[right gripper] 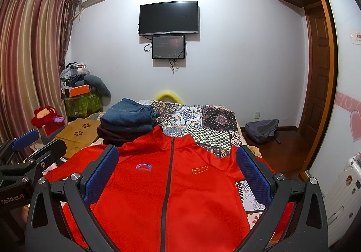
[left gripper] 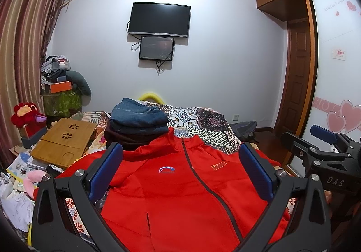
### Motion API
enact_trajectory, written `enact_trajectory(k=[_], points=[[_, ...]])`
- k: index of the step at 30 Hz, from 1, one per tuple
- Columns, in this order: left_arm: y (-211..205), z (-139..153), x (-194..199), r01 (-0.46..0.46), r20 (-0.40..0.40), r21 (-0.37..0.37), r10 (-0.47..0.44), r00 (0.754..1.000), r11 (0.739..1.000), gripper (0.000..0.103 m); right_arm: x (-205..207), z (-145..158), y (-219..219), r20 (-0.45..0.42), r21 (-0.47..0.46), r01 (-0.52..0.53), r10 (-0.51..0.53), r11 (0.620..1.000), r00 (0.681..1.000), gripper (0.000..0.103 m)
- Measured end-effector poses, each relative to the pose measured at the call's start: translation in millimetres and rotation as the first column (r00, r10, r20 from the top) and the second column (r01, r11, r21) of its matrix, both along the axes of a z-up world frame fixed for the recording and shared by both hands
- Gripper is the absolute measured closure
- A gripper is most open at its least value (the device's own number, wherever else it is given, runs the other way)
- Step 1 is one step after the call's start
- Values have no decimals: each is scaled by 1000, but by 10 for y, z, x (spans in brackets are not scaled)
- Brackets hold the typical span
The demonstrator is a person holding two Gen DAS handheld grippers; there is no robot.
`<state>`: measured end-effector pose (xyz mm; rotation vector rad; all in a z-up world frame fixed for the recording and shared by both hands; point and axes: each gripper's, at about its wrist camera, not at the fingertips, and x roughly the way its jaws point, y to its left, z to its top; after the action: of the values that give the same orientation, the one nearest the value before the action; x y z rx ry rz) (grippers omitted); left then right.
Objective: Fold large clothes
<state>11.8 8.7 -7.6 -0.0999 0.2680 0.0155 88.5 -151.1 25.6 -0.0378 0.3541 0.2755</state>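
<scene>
- The red jacket [left gripper: 180, 195] lay front up, zipped, spread across the near end of the bed [right gripper: 216, 125], collar toward the far edge.
- Folded clothes [left gripper: 137, 121] sat stacked just beyond its collar.
- The left gripper [left gripper: 180, 175] and right gripper [right gripper: 178, 175] hovered above it, jaws wide apart, holding nothing.

Beyond the red jacket's [right gripper: 171, 184] collar, a stack of folded clothes [right gripper: 127, 120] blocks the bed's [right gripper: 216, 125] far left. The patchwork bedspread to its right lies bare. A bamboo tray [left gripper: 65, 141] crowds the left edge.
</scene>
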Motion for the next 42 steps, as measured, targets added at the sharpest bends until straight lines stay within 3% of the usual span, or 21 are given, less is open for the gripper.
enact_trajectory(k=[42], points=[[82, -64, 78, -9, -24, -15, 9, 1000, 1000, 0, 109, -103, 36, -31, -30, 15, -16, 999, 999, 0]])
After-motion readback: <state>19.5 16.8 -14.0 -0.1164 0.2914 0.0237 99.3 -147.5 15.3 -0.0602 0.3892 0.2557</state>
